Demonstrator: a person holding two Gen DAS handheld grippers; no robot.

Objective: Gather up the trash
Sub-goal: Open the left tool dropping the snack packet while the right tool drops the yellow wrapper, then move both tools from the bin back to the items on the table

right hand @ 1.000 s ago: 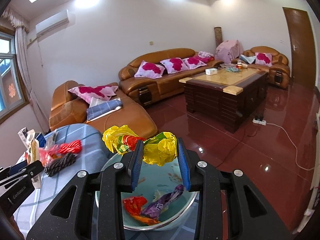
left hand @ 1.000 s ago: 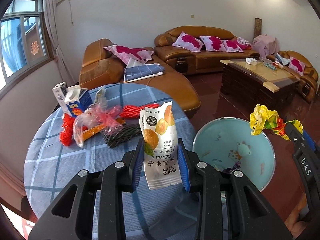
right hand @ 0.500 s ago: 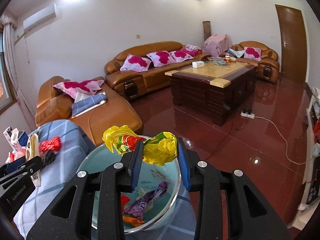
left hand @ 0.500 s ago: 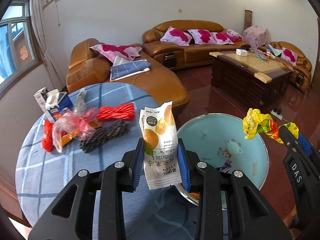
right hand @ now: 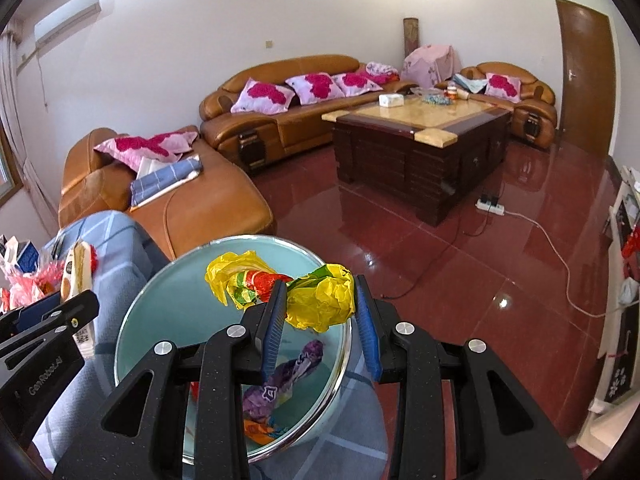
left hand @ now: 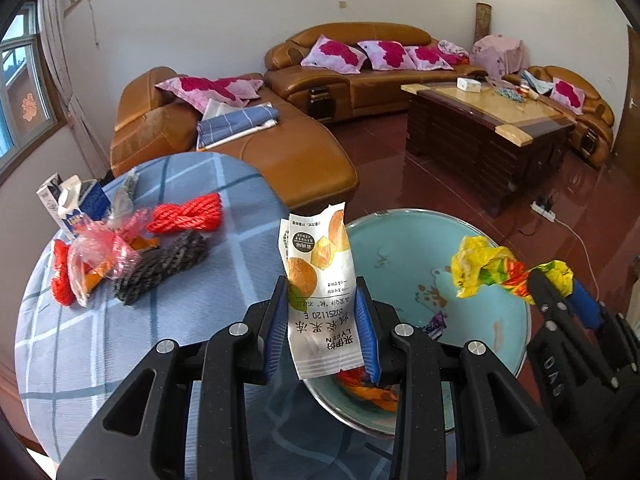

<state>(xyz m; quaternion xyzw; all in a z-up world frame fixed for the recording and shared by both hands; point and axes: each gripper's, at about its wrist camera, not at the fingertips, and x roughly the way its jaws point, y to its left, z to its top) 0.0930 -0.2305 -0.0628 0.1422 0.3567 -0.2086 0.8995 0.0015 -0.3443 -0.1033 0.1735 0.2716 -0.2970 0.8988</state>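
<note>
My left gripper (left hand: 322,320) is shut on a white snack wrapper (left hand: 320,284) printed with orange fruit, held upright over the near rim of a light blue basin (left hand: 400,248). My right gripper (right hand: 322,312) is shut on a crumpled yellow wrapper (right hand: 320,300) above the same basin (right hand: 168,308). It also shows in the left wrist view (left hand: 488,268). Purple and orange wrappers (right hand: 280,380) lie in the basin's bottom.
A round table with a blue checked cloth (left hand: 160,320) holds red rope (left hand: 186,212), black rope (left hand: 164,264), a pink plastic bag (left hand: 100,252) and a milk carton (left hand: 68,204). Brown sofas (left hand: 280,152) and a coffee table (right hand: 416,136) stand beyond on the red floor.
Both grippers have moved right, away from the table's items, and now hang over the basin. Each still holds its wrapper.
</note>
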